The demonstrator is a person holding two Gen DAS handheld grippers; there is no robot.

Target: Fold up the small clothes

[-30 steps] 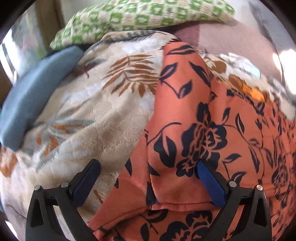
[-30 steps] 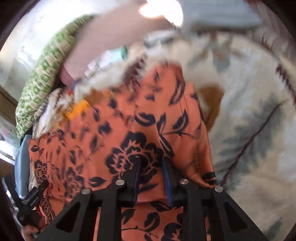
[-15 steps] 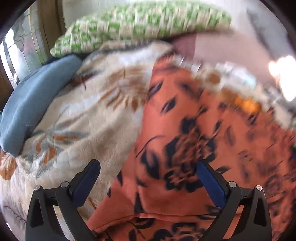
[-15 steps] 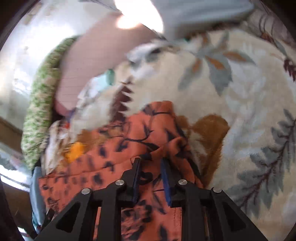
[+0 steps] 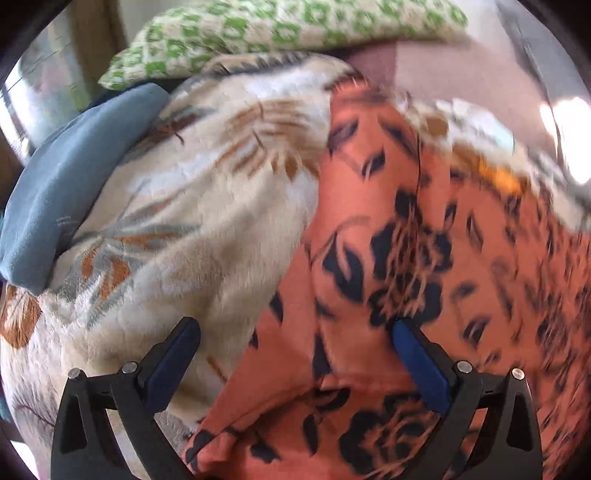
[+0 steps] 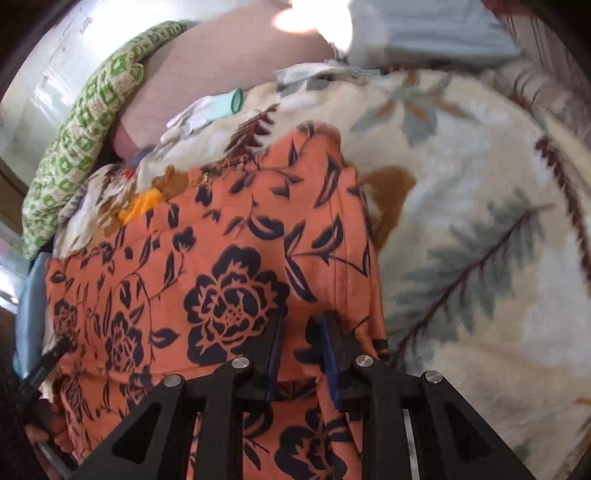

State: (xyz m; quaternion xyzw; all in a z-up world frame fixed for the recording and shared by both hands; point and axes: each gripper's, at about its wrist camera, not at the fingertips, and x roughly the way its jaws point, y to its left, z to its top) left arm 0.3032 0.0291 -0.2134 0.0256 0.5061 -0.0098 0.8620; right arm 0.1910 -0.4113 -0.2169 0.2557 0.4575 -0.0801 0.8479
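One orange floral garment (image 6: 229, 266) on one blanket (image 6: 480, 221).

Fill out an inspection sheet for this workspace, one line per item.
Surface: cream leaf-print blanket, rumpled.
Job's things: orange flowered garment lying on the blanket, partly folded, a seam running up its right side.
Clutter: green patterned pillow, blue cushion, white glove, pale blue folded cloth.
Grippers: left gripper open above the garment's left edge; right gripper pinching garment fabric.
Cables: nothing seen.
Surroundings: pink sheet behind the blanket, bright glare at top.
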